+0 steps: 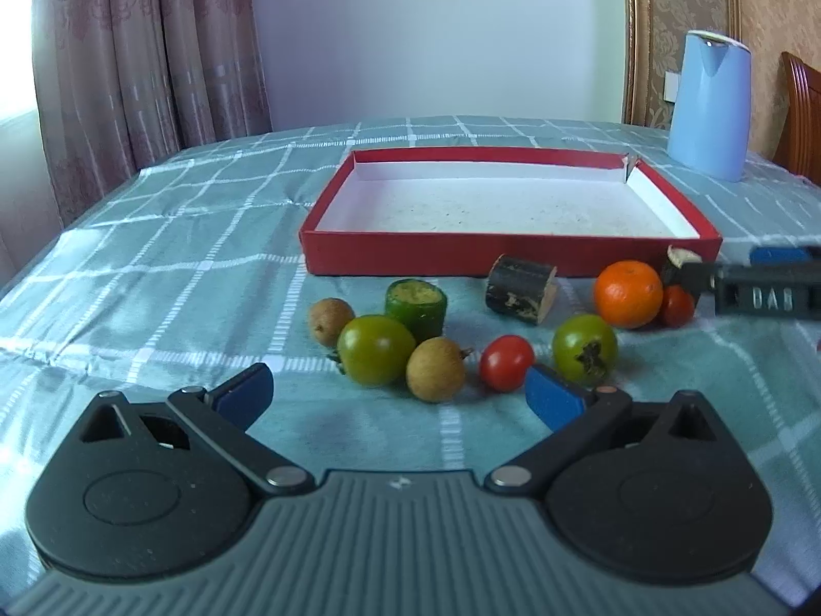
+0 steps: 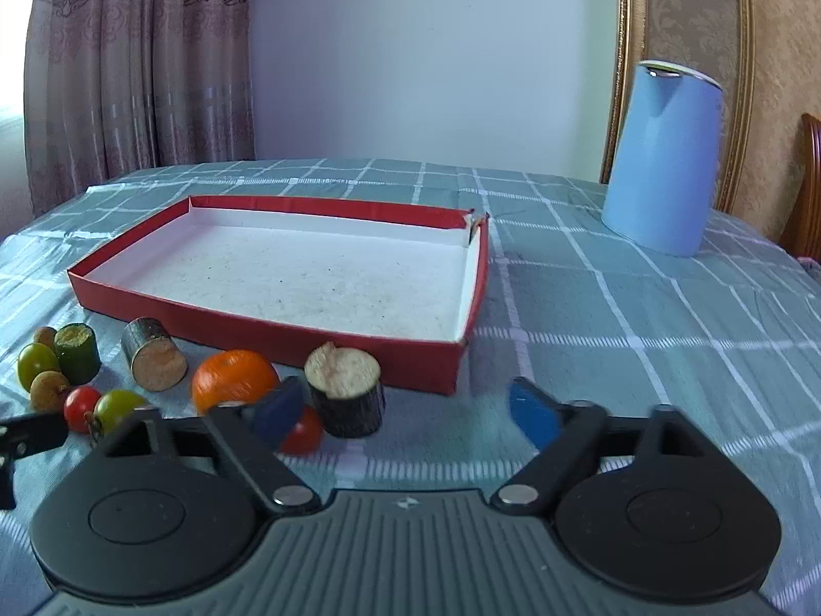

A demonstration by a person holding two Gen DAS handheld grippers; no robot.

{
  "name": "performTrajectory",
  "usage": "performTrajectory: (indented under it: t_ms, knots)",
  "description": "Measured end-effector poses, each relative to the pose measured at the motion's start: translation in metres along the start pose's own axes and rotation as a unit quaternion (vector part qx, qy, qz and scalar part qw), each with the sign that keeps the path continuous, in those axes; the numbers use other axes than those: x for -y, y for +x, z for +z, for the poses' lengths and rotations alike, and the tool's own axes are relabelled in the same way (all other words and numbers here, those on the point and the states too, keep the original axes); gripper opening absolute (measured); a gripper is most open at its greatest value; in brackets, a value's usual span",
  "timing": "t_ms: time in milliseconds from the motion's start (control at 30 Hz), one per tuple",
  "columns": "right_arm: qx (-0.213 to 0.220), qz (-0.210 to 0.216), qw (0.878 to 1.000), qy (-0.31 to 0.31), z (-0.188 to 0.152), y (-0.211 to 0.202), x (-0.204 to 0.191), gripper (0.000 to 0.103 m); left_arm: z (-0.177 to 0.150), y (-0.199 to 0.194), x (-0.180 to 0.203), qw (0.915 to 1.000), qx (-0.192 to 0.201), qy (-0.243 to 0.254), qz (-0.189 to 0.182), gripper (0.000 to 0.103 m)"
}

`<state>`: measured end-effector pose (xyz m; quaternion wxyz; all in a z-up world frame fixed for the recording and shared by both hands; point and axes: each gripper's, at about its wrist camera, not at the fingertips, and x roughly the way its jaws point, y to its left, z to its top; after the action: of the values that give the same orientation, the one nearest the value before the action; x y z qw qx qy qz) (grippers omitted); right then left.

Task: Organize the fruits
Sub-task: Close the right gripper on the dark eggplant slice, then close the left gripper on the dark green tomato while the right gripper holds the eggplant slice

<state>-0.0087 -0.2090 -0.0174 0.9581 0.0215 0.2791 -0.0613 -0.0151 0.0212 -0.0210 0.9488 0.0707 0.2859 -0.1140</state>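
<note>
A red shallow box [image 1: 513,252] [image 2: 256,323] with a white inside stands empty on the checked cloth. In front of it lie fruits: an orange [image 1: 628,294] [image 2: 233,377], two red tomatoes [image 1: 506,362] [image 1: 676,306], two green tomatoes [image 1: 375,350] [image 1: 585,347], two brown longans [image 1: 435,368] [image 1: 330,320], a green cucumber piece [image 1: 416,305] and dark sugarcane pieces [image 1: 521,288] [image 2: 346,392]. My left gripper [image 1: 400,392] is open, just short of the fruits. My right gripper [image 2: 410,413] is open beside the sugarcane piece and a red tomato [image 2: 304,434].
A light blue kettle [image 1: 710,105] [image 2: 662,156] stands at the back right of the table. A wooden chair [image 1: 800,118] is behind it. Curtains [image 1: 143,51] hang at the left. The right gripper's tip shows at the right edge of the left wrist view [image 1: 759,290].
</note>
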Motion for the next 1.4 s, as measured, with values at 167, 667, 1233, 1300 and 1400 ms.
performTrajectory:
  t_ms: [167,667,1233,1300,1400]
  knots:
    - [-0.029,0.038,0.998,0.031,0.009,0.011,0.002,0.062,-0.003,0.003,-0.009,0.9999,-0.003,-0.009,-0.003,0.103]
    - [-0.05,0.088,0.992,0.082,0.011,0.015,0.013,0.039,-0.002,0.01,-0.008,1.0,0.004,-0.005,0.002,0.103]
    - [-0.026,0.095,0.985,0.143,0.005,0.011,0.039,0.039,-0.001,0.001,-0.004,0.9995,0.021,-0.012,-0.022,0.103]
    - [-0.02,0.092,0.984,0.149,0.003,0.01,0.043,0.039,0.001,0.001,0.001,0.9991,0.023,-0.007,-0.035,0.103]
    - [-0.02,0.087,0.985,0.151,-0.001,0.011,0.047,0.039,-0.001,0.002,0.007,0.999,0.029,0.003,-0.034,0.103]
